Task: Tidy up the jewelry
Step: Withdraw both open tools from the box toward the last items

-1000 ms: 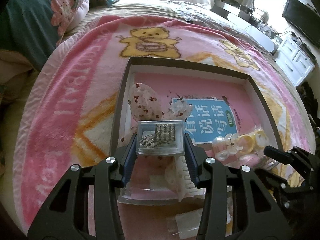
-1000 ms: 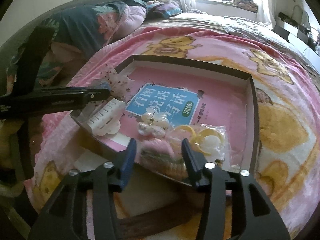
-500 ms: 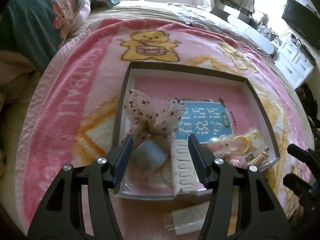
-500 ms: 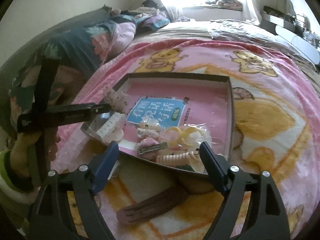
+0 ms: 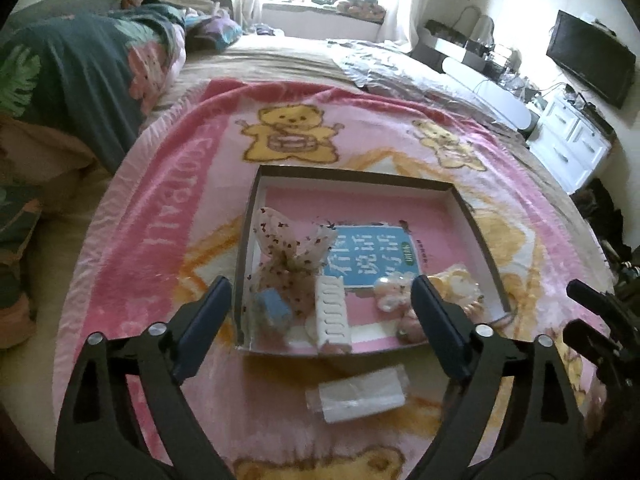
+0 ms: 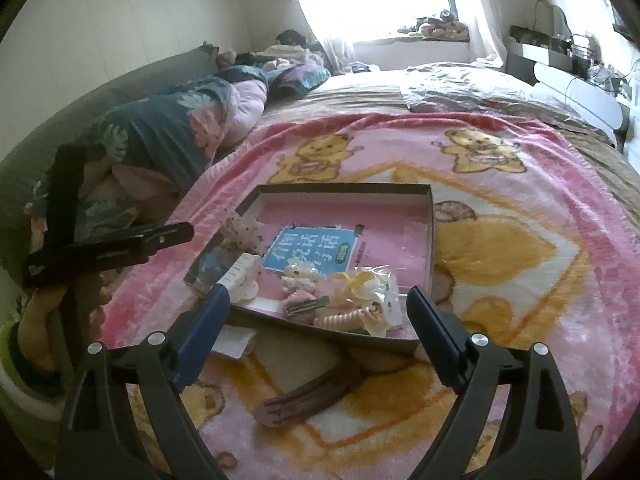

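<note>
Both grippers are hovering over the pink teddy-bear blanket (image 5: 168,216), jaws spread wide and holding nothing. From the left wrist view, the left gripper (image 5: 320,308) is framing the near end of the shallow dark-rimmed cardboard tray (image 5: 352,174), where a small clear jewelry box with a blue base (image 5: 274,312) is lying beside a white toothed hair claw (image 5: 333,318) and a spotted sheer fabric bow (image 5: 292,252). That box is barely showing in the right wrist view, tucked dimly in the tray's left corner. A clear plastic packet (image 5: 358,394) is resting on the blanket just outside the tray; the right view is catching only its corner. The right gripper (image 6: 318,322) is facing the tray's near right corner, where a coiled peach hair tie (image 6: 344,318), a metal-backed pink hair clip (image 6: 306,304) and yellow hair rings in a clear bag (image 6: 360,284) are clustering. Only this view is showing a brown hair claw clip (image 6: 312,396) lying on the blanket, outside the tray. A blue-labelled pink book (image 6: 312,254) is lining the tray floor in both views.
</note>
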Demonstrator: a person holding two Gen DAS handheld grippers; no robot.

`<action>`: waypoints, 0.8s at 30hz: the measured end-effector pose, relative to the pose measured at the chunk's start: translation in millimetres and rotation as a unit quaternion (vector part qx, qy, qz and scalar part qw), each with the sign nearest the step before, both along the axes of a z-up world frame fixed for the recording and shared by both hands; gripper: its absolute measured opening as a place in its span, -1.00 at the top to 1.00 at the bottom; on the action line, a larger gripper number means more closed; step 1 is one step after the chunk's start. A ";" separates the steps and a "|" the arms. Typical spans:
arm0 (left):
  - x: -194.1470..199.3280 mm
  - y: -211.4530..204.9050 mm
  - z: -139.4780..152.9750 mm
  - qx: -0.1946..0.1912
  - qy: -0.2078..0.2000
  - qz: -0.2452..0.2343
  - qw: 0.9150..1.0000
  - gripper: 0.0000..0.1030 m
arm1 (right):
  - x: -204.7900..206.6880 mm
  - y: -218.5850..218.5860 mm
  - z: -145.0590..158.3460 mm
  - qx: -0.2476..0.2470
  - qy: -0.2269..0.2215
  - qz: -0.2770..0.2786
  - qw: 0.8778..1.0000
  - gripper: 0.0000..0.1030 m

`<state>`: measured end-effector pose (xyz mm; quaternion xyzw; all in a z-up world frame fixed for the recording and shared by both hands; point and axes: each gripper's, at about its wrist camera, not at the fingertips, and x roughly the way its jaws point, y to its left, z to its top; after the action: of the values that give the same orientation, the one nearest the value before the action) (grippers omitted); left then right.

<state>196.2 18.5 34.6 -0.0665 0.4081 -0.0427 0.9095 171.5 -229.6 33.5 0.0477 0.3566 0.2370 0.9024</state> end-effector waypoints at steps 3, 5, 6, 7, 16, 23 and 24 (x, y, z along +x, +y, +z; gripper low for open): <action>-11.5 -2.0 7.7 0.000 -0.009 -0.001 1.000 -0.75 | -7.7 -3.8 4.3 0.002 -0.004 -0.001 1.000 -0.74; -19.4 -3.0 12.1 -0.002 -0.012 -0.001 1.000 -0.78 | -14.5 -6.8 7.5 0.003 -0.009 -0.003 1.000 -0.74; -23.5 -3.4 14.0 -0.002 -0.014 -0.001 1.000 -0.78 | -16.6 -7.5 8.2 0.003 -0.009 -0.004 1.000 -0.74; -26.5 -3.8 15.3 -0.001 -0.016 -0.002 1.000 -0.78 | -19.7 -9.2 9.2 0.003 -0.010 -0.004 1.000 -0.74; -50.2 -7.5 9.6 0.010 -0.005 -0.005 1.000 -0.81 | -37.4 -17.1 0.9 -0.006 -0.001 -0.006 1.000 -0.74; -61.6 -5.8 -7.7 0.019 0.018 -0.008 1.000 -0.81 | -47.2 -19.8 -16.8 -0.013 0.022 -0.005 1.000 -0.74; -62.7 -5.5 -12.3 0.018 0.026 -0.009 0.999 -0.81 | -47.5 -19.7 -19.8 -0.012 0.028 -0.005 1.000 -0.74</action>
<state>133.6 13.0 22.4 -0.0474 0.4332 -0.0417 0.8991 124.0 -249.3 13.7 0.0448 0.3840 0.2269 0.8939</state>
